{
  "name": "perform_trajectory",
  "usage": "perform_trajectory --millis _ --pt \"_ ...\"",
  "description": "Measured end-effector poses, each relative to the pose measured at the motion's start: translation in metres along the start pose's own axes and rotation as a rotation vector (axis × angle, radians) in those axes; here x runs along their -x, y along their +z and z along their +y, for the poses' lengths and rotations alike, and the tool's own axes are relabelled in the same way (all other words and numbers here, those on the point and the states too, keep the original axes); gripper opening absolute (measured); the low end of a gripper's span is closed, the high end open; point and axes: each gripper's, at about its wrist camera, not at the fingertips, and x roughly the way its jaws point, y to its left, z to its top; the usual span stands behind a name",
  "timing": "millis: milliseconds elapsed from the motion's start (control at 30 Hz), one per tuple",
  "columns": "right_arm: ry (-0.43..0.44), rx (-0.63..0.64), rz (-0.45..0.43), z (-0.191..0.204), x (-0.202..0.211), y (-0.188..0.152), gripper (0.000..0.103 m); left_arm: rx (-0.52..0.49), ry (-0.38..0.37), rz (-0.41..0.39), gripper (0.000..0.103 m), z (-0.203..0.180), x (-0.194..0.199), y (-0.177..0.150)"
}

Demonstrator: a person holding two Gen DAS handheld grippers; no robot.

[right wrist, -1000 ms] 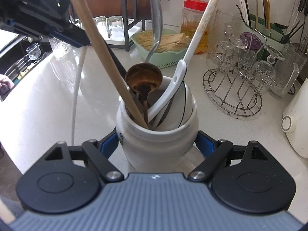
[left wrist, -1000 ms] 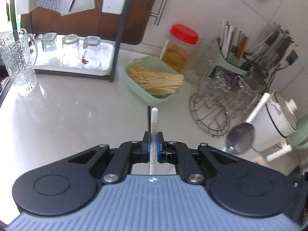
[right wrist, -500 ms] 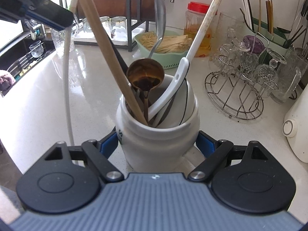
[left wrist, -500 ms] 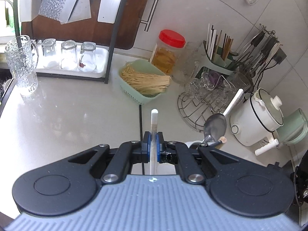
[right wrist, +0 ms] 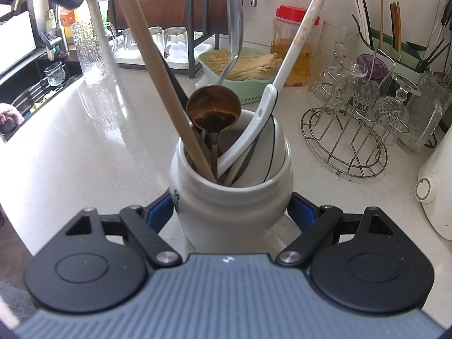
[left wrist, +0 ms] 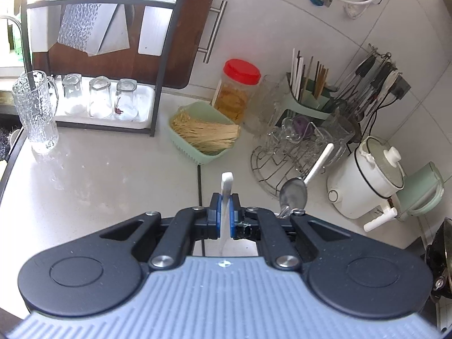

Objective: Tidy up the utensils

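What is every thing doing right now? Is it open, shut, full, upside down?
left gripper: shut on white utensil handle
right gripper: closed around the white crock
white crock: upright, holding several utensils
brown ladle: standing in crock, bowl up
red-lidded jar: lid on
drinking glasses: upside down on tray
green basket: filled with pale sticks
white pot: lid on

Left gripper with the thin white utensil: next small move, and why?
Probably carry the thin white utensil, pinched in the left gripper, right toward the green slotted utensil holder. The right gripper braces the white ceramic crock.
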Motion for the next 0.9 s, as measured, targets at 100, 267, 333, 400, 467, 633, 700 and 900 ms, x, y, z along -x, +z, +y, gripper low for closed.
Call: perform_trajectory --millis 100,267,333,400,467,633,700,900 --pt "0.0 0.0 -0.004 0.0 0.0 0.0 0.09 -0.009 0.005 -0.009 0.006 -0.003 0.003 0.001" --pt "0.0 0.0 -0.008 0.0 0.0 -0.001 0.09 -0.032 0.003 -0.025 0.006 -0.007 0.012 0.008" --pt "0.0 0.0 -0.009 0.0 0.0 -0.001 0.09 -0.043 -0.001 -0.032 0.006 -0.009 0.017 0.013" --pt "0.0 -0.001 -0.009 0.0 0.0 -0.001 0.09 -0.06 -0.002 -0.041 0.006 -0.013 0.022 0.018" --pt "0.0 0.0 -0.01 0.0 0.0 -0.001 0.09 -0.082 0.0 -0.054 0.006 -0.017 0.028 0.024" --pt "0.0 0.002 -0.014 0.001 0.001 -0.001 0.09 -0.119 0.0 -0.083 0.006 -0.028 0.045 0.036" --pt "0.0 0.001 -0.016 0.001 0.001 -0.001 0.09 -0.128 -0.002 -0.096 0.006 -0.031 0.051 0.041" --pt "0.001 0.001 -0.019 0.001 -0.001 0.002 0.09 -0.168 -0.013 -0.143 0.001 -0.042 0.071 0.057"
